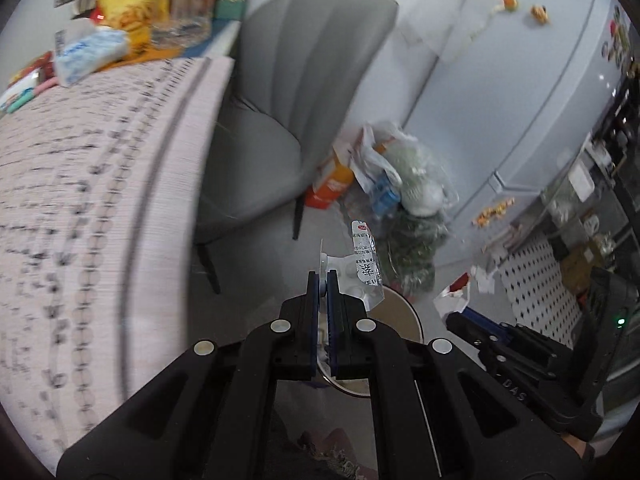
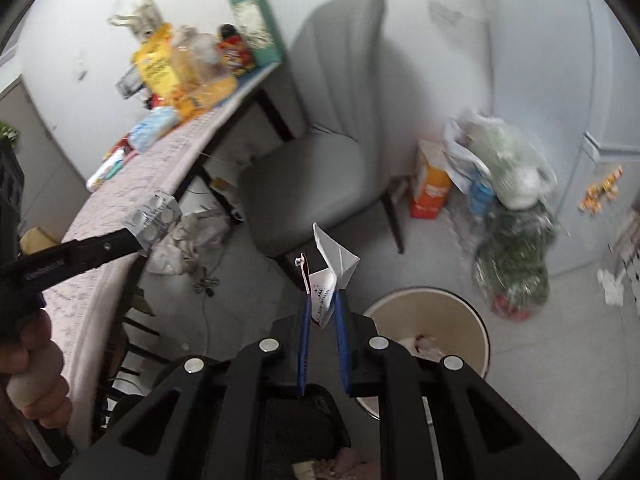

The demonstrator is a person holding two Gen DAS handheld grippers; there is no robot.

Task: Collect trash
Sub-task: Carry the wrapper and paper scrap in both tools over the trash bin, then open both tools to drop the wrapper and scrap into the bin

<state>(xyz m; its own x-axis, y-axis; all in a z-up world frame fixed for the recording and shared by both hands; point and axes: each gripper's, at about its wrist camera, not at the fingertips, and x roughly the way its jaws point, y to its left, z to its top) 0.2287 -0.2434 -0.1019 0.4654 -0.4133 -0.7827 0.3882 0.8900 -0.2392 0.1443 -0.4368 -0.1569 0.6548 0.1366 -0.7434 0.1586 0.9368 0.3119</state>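
Closest in, the left gripper [image 1: 323,280] is clamped right down on an empty pill blister pack [image 1: 362,268], pinching it by one flat edge so most of the foil sticks up and off to the side. Judging by the look, that thing weighs nothing, is thin and crinkly with stiff-ish bubbles, and could easily pivot or slide out of a pinch on its slick edge, so a bite deeper into the flat margin seems safer. The right gripper [image 2: 323,300] is closed on a crumpled paper wrapper [image 2: 330,276], white with a red strip, held by its lower end with the folded top flopping free above. It's also featherlight and soft, so it'll probably flutter when let go rather than drop straight. Just past the right gripper, down on the floor, sits the round beige trash bin [image 2: 478,320] with a bit of rubbish already in it; I'd say both pieces want releasing low over its mouth. Further out there's the table [image 2: 132,196] with its patterned cloth, a grey chair [image 2: 320,152], and a stuffed plastic bag [image 2: 508,216] by the wall.
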